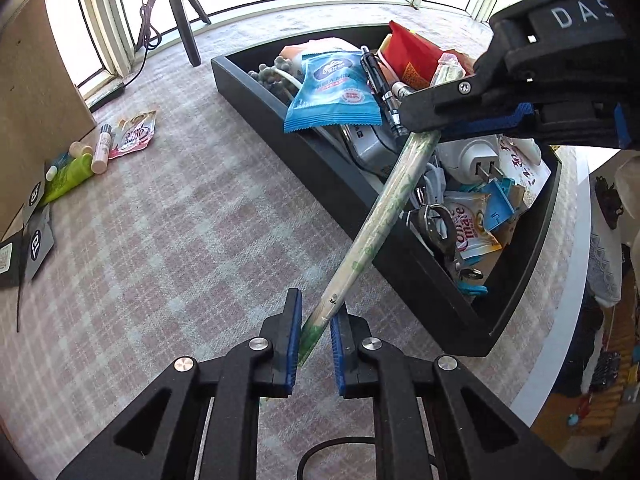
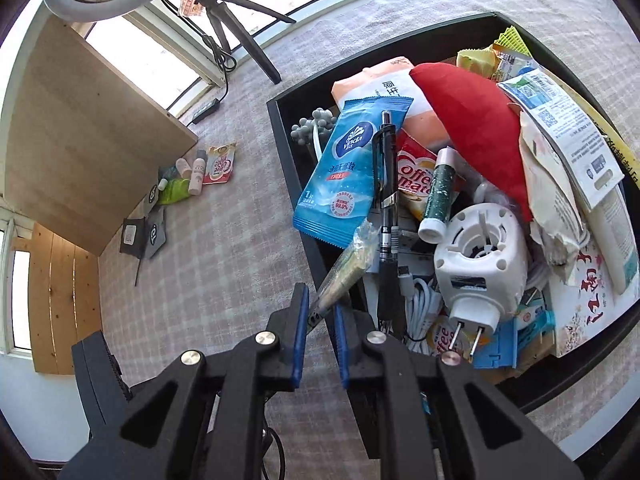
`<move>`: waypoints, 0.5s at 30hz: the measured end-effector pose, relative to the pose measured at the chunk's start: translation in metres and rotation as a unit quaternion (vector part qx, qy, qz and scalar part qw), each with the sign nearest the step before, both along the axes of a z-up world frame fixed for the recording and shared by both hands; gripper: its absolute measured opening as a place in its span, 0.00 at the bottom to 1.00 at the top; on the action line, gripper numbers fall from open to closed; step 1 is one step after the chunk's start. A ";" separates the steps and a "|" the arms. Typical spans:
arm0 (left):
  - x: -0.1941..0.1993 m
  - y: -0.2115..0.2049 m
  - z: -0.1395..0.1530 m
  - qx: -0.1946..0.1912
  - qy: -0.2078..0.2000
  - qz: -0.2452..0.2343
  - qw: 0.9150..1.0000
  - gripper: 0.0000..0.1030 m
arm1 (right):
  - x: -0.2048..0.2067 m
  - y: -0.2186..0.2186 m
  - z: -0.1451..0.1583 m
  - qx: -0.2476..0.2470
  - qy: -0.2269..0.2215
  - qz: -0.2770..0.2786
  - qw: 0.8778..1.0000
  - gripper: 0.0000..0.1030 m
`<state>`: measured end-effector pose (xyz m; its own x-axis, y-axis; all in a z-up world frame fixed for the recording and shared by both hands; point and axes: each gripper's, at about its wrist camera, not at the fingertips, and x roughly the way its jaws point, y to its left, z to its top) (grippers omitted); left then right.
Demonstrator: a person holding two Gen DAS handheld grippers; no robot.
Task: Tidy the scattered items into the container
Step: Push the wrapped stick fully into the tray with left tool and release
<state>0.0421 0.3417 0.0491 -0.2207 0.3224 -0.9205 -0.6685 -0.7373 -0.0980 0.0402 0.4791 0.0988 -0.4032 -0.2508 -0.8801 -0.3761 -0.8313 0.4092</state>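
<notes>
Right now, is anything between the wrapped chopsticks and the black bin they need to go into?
Nothing separate blocks them. The wrapped chopsticks, held at both ends by the left gripper and right gripper, already lie across the black bin's near wall; only its heaped contents, like the blue wipes packet, lie beneath.

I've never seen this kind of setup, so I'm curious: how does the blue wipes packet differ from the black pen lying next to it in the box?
The blue wipes packet is flat, wide and soft, with white print; the black pen is thin, long and rigid. The packet's lower edge hangs out over the wall of the black box, while the pen lies inside, on top of the pile. Both sit in the box, side by side and touching, near the same wall.
</notes>
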 end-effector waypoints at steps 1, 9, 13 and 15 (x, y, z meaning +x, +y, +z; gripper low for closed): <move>0.002 0.006 0.004 0.000 0.005 -0.006 1.000 0.12 | 0.005 0.006 0.004 -0.002 0.005 -0.005 1.000 0.12; 0.026 0.085 0.026 -0.006 0.036 -0.077 0.996 0.13 | 0.054 0.081 0.025 -0.011 0.023 -0.067 0.997 0.13; 0.047 0.130 0.033 -0.007 0.041 -0.108 0.993 0.13 | 0.084 0.125 0.027 -0.017 0.025 -0.101 0.994 0.13; 0.056 0.149 0.033 -0.011 0.046 -0.122 0.991 0.13 | 0.098 0.144 0.027 -0.019 0.024 -0.117 0.993 0.13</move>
<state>0.0979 0.4906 0.0820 -0.2227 0.3567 -0.9073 -0.8323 -0.5541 -0.0136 0.1377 0.6235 0.1258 -0.4946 -0.1780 -0.8507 -0.5362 -0.7079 0.4598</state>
